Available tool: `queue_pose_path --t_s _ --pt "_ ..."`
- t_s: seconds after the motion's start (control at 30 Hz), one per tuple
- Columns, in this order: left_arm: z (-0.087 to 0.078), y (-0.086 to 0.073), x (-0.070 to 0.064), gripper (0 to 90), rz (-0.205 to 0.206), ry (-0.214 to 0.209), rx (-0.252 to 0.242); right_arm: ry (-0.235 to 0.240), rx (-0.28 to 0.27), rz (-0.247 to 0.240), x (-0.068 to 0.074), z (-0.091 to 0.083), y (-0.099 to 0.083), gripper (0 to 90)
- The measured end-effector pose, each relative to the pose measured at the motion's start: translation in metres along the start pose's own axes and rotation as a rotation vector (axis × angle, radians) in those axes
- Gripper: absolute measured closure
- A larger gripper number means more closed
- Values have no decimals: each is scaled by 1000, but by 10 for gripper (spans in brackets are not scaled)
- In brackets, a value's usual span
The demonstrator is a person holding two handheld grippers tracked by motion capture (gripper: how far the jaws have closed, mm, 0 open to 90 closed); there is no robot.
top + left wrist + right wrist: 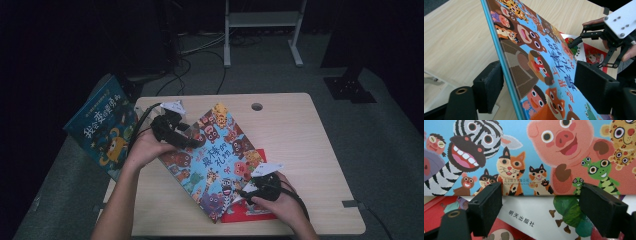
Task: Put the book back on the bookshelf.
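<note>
Now, high view: my left gripper [192,137] sits at the upper-left edge of the animal picture book [220,160], which lies slanted across the middle of the table [300,130]; my right gripper [247,192] is at the book's lower-right edge, just above the red book [245,212] underneath. A blue book [102,130] overhangs the table's left side, well apart from the work.

Left gripper view: my fingers [487,86] stand on either side of the picture book's [534,57] turquoise edge, which is raised off the table [456,37]. One pad is just beside the back of the cover, the other stands slightly off the front, so I judge them apart, not yet clamped. My right gripper [574,42] shows farther off.

Right gripper view: my fingers [489,205] are wide apart, aimed at the picture book's [524,152] lower edge. Below it lie the red book [439,207] and its white strip with the green caterpillar.

Risk, slipping: the raised edge rests loosely between my left pads; if I lift or tilt before closing, I expect the book to slide out and slap down.

Risk, wrong book: my right fingers sit low over the red book; closing here could pinch both covers together.

Risk, bending: gripping only the thin cover could crease it.
</note>
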State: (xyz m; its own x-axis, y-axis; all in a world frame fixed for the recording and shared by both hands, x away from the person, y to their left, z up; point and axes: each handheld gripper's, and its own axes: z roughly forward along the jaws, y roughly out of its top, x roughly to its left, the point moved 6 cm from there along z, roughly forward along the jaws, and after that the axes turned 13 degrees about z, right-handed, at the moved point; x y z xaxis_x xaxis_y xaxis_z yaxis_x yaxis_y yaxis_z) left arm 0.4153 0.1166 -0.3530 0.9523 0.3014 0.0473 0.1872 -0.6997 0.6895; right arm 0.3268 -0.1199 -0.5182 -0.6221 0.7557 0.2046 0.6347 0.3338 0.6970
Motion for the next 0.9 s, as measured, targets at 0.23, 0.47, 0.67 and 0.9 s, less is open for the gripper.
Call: queue_pose_path --t_s 0.23,0.47,0.67,0.9 --pt "6 9 -4 347 9 -62 24 -11 -15 2 1 2 1 176" --pt "1 18 0 501 4 -63 68 -12 -40 12 7 7 3 181" --pt "-2 28 4 569 -3 -59 106 -22 -62 17 13 13 6 177" --pt "0 37 6 596 -12 -73 123 -35 -74 25 14 15 8 174"
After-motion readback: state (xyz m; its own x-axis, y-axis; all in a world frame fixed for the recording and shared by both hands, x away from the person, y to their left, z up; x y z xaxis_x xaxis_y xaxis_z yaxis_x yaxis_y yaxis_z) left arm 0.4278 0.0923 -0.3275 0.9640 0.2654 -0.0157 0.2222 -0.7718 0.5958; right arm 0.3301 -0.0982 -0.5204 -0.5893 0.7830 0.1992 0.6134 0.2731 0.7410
